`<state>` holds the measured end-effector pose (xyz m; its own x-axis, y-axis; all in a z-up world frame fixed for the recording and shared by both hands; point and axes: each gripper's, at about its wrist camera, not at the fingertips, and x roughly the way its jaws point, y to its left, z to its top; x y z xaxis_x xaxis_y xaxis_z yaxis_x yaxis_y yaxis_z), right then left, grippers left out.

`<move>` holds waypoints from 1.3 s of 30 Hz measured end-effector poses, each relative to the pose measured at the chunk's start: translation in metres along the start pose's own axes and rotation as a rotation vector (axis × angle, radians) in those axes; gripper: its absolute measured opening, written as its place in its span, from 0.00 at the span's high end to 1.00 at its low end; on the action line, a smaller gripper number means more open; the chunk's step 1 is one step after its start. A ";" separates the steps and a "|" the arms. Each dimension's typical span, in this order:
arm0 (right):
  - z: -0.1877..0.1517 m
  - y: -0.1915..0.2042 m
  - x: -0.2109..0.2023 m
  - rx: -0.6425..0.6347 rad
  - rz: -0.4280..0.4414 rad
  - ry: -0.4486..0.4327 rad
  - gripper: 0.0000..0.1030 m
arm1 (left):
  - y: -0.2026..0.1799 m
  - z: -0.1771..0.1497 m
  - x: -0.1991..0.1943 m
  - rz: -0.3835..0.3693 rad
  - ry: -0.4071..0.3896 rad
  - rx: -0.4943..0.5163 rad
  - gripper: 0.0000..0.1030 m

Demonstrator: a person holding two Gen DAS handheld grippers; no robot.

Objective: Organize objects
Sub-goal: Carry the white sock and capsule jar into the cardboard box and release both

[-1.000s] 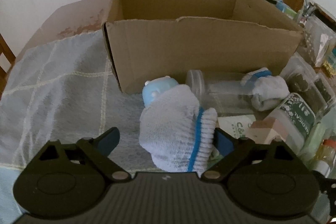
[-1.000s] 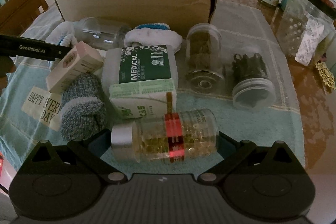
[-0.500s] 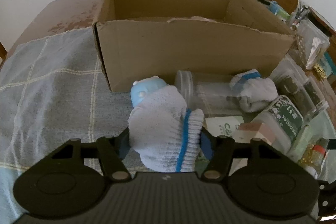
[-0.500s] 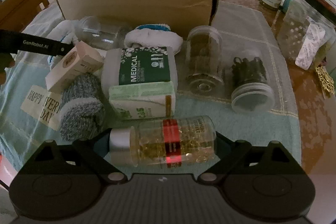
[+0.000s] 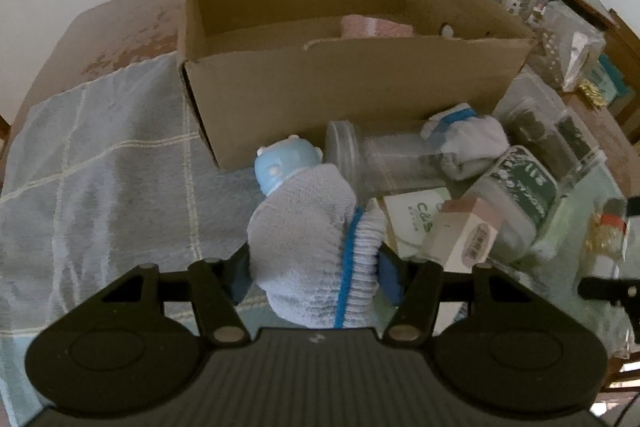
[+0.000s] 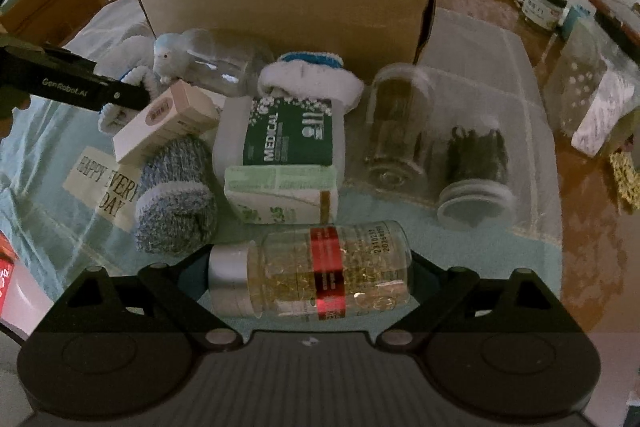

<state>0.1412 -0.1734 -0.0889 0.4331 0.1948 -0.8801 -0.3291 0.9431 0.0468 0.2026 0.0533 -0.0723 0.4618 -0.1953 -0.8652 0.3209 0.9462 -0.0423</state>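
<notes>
The left gripper (image 5: pixel 314 267) has its fingers pressed in on a rolled white sock with a blue band (image 5: pixel 316 251), which sits just in front of the open cardboard box (image 5: pixel 352 87) with a small blue toy figure (image 5: pixel 286 163) touching its far end. The right gripper (image 6: pixel 310 275) has its fingers closed against both ends of a clear capsule bottle with a red label (image 6: pixel 320 273) — it lies sideways over the teal cloth (image 6: pixel 460 251) on the tabletop, just beside a green-and-white carton (image 6: pixel 280 193) and a grey rolled sock (image 6: pixel 174 199).
</notes>
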 end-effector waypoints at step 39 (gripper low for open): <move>0.209 -0.016 -0.024 -0.076 0.102 -0.169 0.05 | 0.014 0.165 -0.026 0.037 -0.002 0.166 0.42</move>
<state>0.3111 -0.1367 0.0306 0.5266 0.3361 -0.7808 -0.4380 0.8945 0.0896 0.3309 0.0289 0.0323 0.4770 -0.1621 -0.8638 0.4363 0.8969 0.0726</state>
